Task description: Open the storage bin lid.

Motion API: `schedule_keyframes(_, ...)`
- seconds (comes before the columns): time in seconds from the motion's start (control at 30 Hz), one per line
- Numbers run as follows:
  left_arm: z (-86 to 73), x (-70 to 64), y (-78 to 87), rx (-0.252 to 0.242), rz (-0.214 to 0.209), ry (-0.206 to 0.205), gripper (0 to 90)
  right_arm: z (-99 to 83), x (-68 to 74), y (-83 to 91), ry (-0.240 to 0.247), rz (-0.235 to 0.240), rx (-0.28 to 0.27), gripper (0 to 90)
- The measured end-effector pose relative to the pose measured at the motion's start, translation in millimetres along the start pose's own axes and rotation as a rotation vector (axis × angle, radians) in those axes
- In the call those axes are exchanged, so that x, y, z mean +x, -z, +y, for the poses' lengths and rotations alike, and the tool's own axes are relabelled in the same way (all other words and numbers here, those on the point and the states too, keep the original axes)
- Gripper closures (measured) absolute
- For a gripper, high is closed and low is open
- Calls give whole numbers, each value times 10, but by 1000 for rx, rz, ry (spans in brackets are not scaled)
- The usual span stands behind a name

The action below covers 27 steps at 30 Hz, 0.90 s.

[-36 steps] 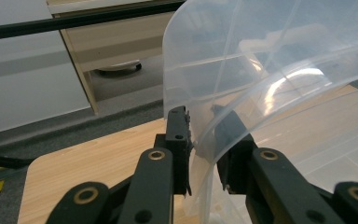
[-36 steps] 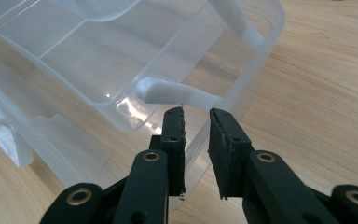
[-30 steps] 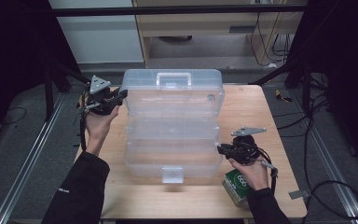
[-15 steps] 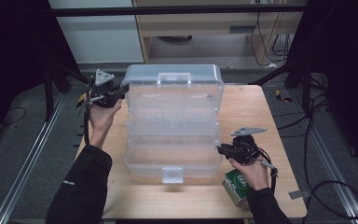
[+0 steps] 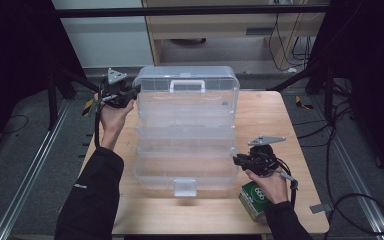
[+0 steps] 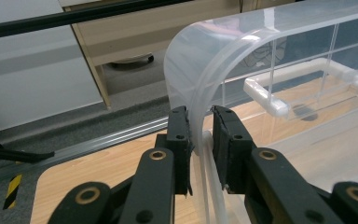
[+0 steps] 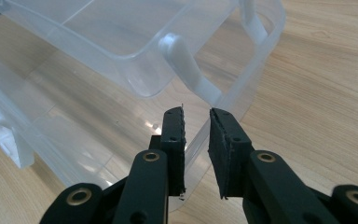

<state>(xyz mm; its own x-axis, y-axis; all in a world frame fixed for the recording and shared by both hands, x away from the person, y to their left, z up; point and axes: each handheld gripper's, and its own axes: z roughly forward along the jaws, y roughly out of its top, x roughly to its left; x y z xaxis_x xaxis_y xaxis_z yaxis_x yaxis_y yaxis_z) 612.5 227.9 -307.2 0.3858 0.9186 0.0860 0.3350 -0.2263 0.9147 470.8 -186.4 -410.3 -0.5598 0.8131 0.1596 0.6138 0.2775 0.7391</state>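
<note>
A clear plastic organiser box (image 5: 185,145) stands open on the wooden table (image 5: 265,115), its tiers stepped back toward the lid (image 5: 185,92), which carries a white handle (image 5: 186,85). My left gripper (image 5: 135,91) is at the lid's far left edge. In the left gripper view the gripper (image 6: 200,140) is shut on the lid's curved wall (image 6: 200,70). My right gripper (image 5: 237,160) is at the bottom tier's right side. In the right gripper view the gripper (image 7: 196,135) clamps the clear rim (image 7: 205,128) of the lower tray, below an upper tray (image 7: 121,42).
A green packet (image 5: 254,199) lies on the table under the right hand, near the front right corner. A white latch (image 5: 185,187) hangs at the box's front. Beyond the table are a wooden cabinet (image 5: 215,30), metal rails and cables on the floor.
My left gripper has moved right and slightly away, from beside the lid onto its left edge, and shut there. The right gripper and the box have held still.
</note>
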Motion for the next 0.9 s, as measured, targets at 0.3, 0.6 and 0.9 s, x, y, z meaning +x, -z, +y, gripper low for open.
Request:
schedule_keyframes(0.3,7,49,-165,1,-4,25,773,4,4,-1,2,-1,2,758)
schedule_keyframes(0.6,9,84,-266,6,-10,41,775,4,5,-1,0,0,3,758)
schedule_keyframes(0.9,6,116,-370,17,-11,44,772,6,7,-4,11,-7,1,758)
